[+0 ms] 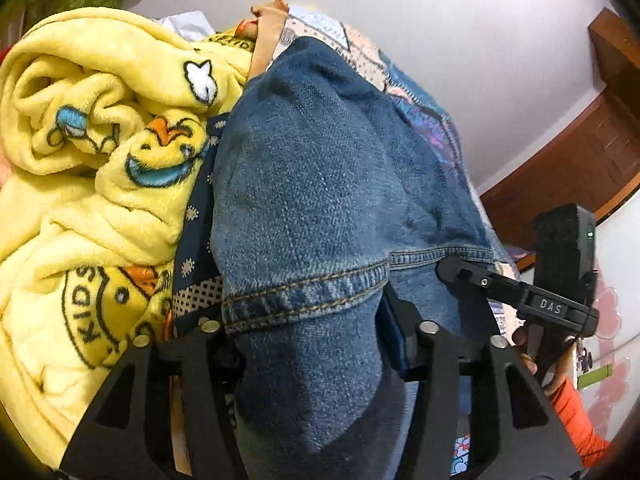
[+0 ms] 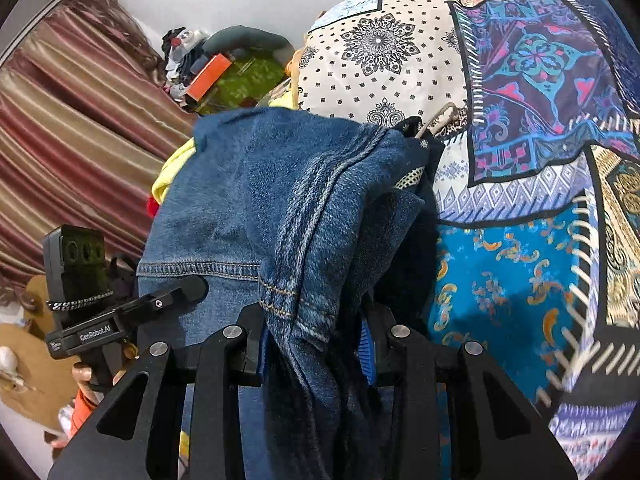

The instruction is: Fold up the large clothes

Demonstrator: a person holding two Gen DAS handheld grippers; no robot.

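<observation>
Blue denim garment (image 1: 320,184), stitched at the hem, hangs doubled between both tongs over a patchwork-printed bedspread (image 2: 520,240) in blue, cream and purple. The right tongs (image 2: 316,344) are clamped on a bunched fold of the denim. The denim also fills the gap of the left tongs (image 1: 316,344); whether their pads press it I cannot tell. Just beside the denim, on its left in the left wrist view, a fluffy yellow duck-print blanket (image 1: 100,160) lies heaped. A dark patterned cloth (image 1: 200,248) lies wedged between them. Striped maroon curtains (image 2: 72,128) hang behind, with a cluttered green pile (image 2: 240,76) near them.
</observation>
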